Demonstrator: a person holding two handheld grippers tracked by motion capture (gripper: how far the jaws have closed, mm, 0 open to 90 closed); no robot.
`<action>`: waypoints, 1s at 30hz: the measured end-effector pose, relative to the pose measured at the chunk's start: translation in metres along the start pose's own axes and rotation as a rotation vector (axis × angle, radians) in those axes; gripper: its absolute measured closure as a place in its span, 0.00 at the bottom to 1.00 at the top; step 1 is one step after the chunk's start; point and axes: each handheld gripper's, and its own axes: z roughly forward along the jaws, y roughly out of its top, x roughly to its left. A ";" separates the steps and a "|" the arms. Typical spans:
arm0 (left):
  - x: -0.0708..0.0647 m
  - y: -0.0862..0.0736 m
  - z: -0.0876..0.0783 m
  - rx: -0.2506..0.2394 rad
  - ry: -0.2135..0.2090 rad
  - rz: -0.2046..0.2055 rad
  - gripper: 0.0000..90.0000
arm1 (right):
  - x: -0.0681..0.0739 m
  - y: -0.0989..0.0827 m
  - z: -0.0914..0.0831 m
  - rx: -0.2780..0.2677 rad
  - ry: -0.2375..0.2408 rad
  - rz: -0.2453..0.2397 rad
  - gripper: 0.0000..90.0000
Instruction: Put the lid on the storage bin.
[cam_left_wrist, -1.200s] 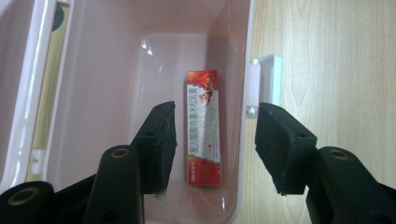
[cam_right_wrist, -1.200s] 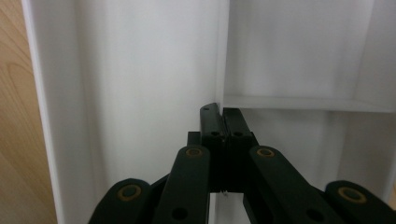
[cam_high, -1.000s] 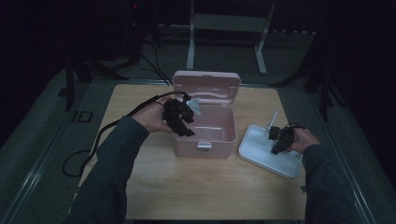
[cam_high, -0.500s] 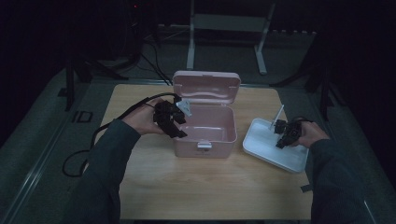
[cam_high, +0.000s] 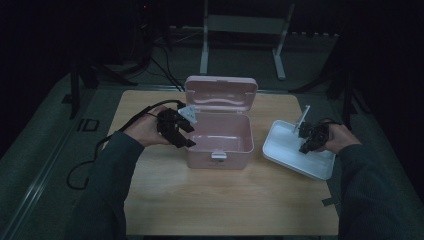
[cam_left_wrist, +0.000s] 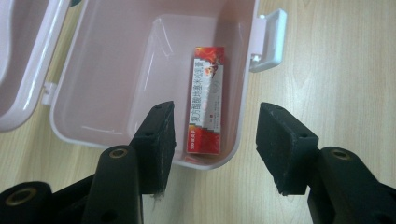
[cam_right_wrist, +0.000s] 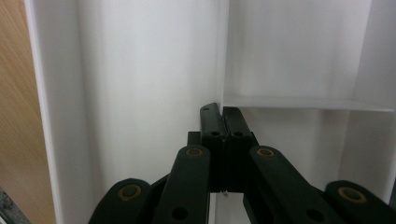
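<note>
An open pink box (cam_high: 235, 150) stands mid-table, its lid (cam_high: 221, 92) tipped back. A red and white carton (cam_left_wrist: 208, 100) lies flat on the box floor (cam_left_wrist: 121, 79), against one side wall. My left gripper (cam_high: 177, 131) hangs at the box's left end, open. In the left gripper view its jaws (cam_left_wrist: 215, 140) straddle the box's near corner with nothing pressed between them. My right gripper (cam_high: 310, 140) hovers over the white tray (cam_high: 280, 145). In its own view the jaws (cam_right_wrist: 222, 116) are shut together with nothing visible between them, pointing down at the tray's floor (cam_right_wrist: 140, 70).
A white latch (cam_left_wrist: 271, 39) sticks out from the box's front wall. A thin divider (cam_right_wrist: 299, 102) splits the tray into compartments. The wooden table (cam_high: 225, 200) has bare room in front. Metal stands and cables sit on the dark floor behind.
My left gripper has drawn leftward from over the box to its left end. My right gripper has risen a little above the tray, still shut.
</note>
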 end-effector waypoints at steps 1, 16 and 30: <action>0.001 -0.001 0.000 0.005 0.001 0.002 0.52 | 0.000 0.001 -0.002 -0.001 -0.003 -0.005 1.00; 0.018 -0.019 0.002 -0.058 0.095 -0.109 0.49 | 0.002 0.012 -0.023 -0.027 -0.025 -0.043 1.00; 0.026 -0.036 0.007 -0.153 0.176 -0.195 0.46 | 0.005 0.025 -0.034 -0.068 -0.021 -0.067 1.00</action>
